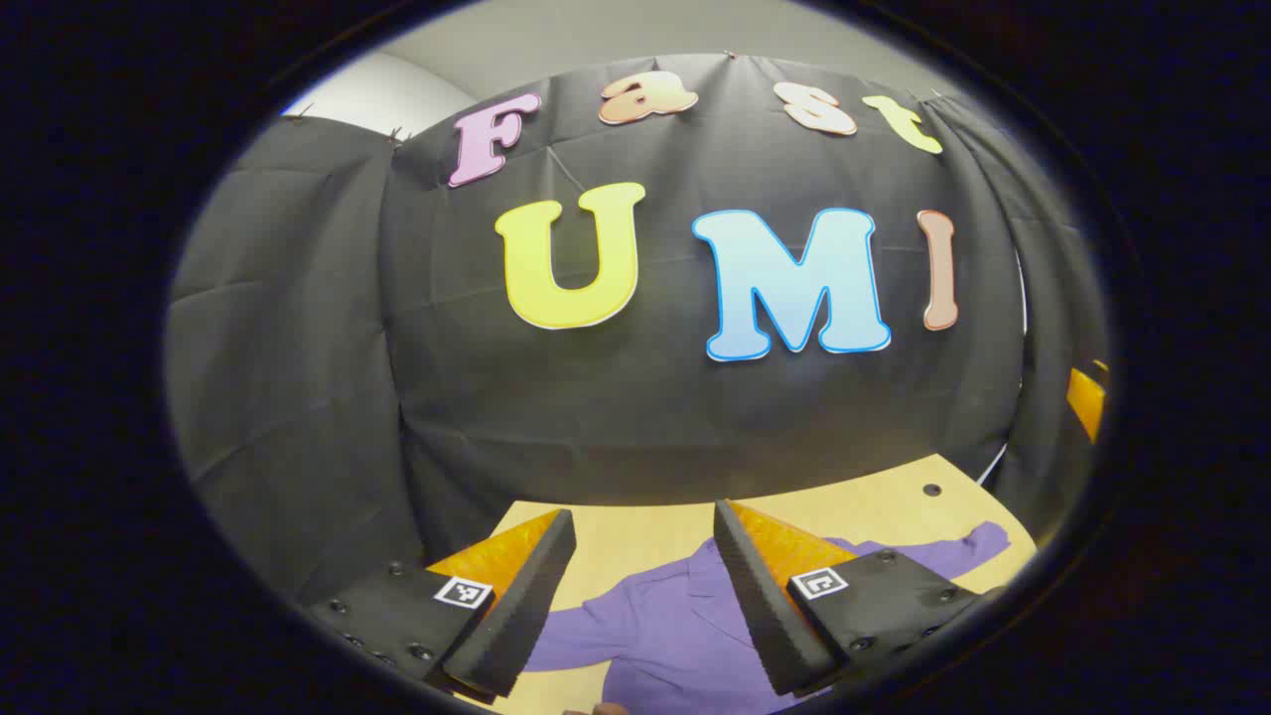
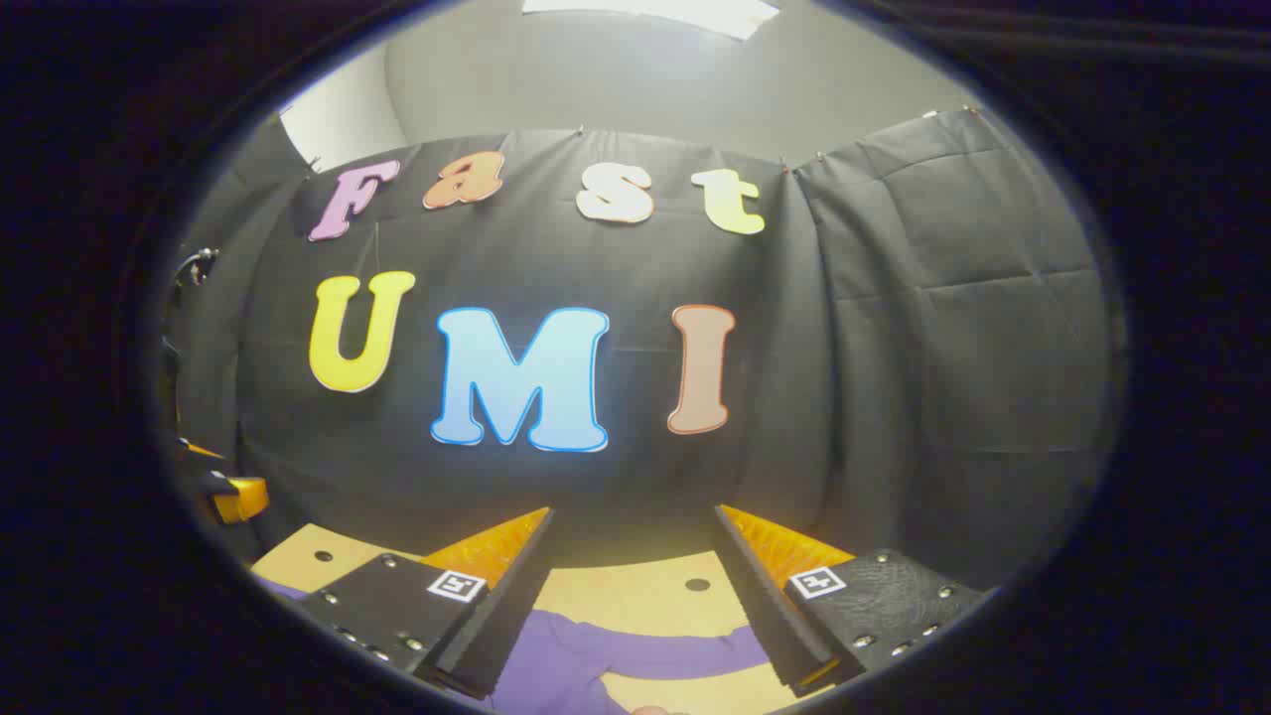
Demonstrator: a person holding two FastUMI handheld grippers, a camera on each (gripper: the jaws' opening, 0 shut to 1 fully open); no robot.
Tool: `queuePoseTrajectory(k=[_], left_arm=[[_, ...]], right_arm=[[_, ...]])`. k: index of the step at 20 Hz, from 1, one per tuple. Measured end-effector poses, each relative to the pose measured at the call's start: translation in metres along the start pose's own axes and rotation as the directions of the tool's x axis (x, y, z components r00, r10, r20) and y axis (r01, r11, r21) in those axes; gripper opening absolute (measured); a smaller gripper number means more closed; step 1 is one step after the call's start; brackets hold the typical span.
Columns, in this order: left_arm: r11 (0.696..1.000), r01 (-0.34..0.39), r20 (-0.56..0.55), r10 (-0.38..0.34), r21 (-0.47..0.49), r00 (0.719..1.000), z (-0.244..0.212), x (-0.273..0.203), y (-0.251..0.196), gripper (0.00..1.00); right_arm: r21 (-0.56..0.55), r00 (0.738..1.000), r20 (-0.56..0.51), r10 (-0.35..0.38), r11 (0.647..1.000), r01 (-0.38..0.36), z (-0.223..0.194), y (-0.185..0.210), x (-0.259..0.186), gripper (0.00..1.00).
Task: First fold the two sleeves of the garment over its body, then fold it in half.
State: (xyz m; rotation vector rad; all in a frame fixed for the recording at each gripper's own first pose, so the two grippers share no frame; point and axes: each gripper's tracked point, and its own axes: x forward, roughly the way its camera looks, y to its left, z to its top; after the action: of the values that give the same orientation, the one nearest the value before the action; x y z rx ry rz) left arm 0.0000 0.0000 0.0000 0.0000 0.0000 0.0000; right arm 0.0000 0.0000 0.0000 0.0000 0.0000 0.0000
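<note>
Left gripper view, going left to right: black cloth wall (image 1: 298,348) wraps the back and side, and a wood table (image 1: 635,541) sits at the bottom. Left gripper (image 1: 643,531) is up in the air w/ its jaws wide apart, nothing btwn them, not touching anything. Under and past it lies the purple shirt (image 1: 675,636), spread flat on the table, collar area roughly btwn the fingers. One sleeve (image 1: 571,645) runs out to the left, the other sleeve (image 1: 968,546) stretches off to the right near a small hole in the tabletop (image 1: 931,490). Neither sleeve is folded over the body yet.

Right gripper view: bit of the other gripper shows at the far left edge, can't tell much about it from here. Right gripper (image 2: 634,526) is also raised, jaws spread wide, holding nothing. The shirt is low in the frame, w/ a sleeve lying flat on the table toward the right.
</note>
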Motion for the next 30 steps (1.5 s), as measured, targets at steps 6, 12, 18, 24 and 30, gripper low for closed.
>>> queuePoseTrajectory(k=[6, 12, 18, 24, 30], left_arm=[[1.0, -0.015, -0.016, 0.015, 0.005, 1.0, -0.007, 0.008, 0.01, 0.94], [1.0, -0.024, -0.027, 0.023, -0.015, 0.999, -0.013, 0.016, 0.014, 0.98], [0.998, -0.035, -0.044, 0.033, -0.049, 0.998, -0.02, 0.018, 0.015, 0.98], [0.997, -0.056, -0.044, 0.053, -0.052, 0.998, -0.021, 0.016, 0.019, 0.98], [0.995, -0.089, -0.051, 0.087, -0.042, 0.995, -0.023, 0.011, 0.026, 0.98]], right_arm=[[0.035, 0.996, -0.094, -0.007, 0.999, 0.01, -0.026, -0.007, 0.025, 0.96], [-0.012, 0.995, -0.103, 0.003, 1.0, -0.004, -0.031, 0.001, 0.029, 0.94], [-0.016, 0.991, -0.132, 0.007, 1.0, -0.009, -0.037, 0.003, 0.036, 0.95], [0.0, 0.967, -0.252, -0.032, 0.999, 0.033, -0.094, -0.025, 0.059, 0.95], [-0.013, 0.904, -0.407, -0.13, 0.991, 0.136, -0.187, -0.087, 0.084, 0.96]])
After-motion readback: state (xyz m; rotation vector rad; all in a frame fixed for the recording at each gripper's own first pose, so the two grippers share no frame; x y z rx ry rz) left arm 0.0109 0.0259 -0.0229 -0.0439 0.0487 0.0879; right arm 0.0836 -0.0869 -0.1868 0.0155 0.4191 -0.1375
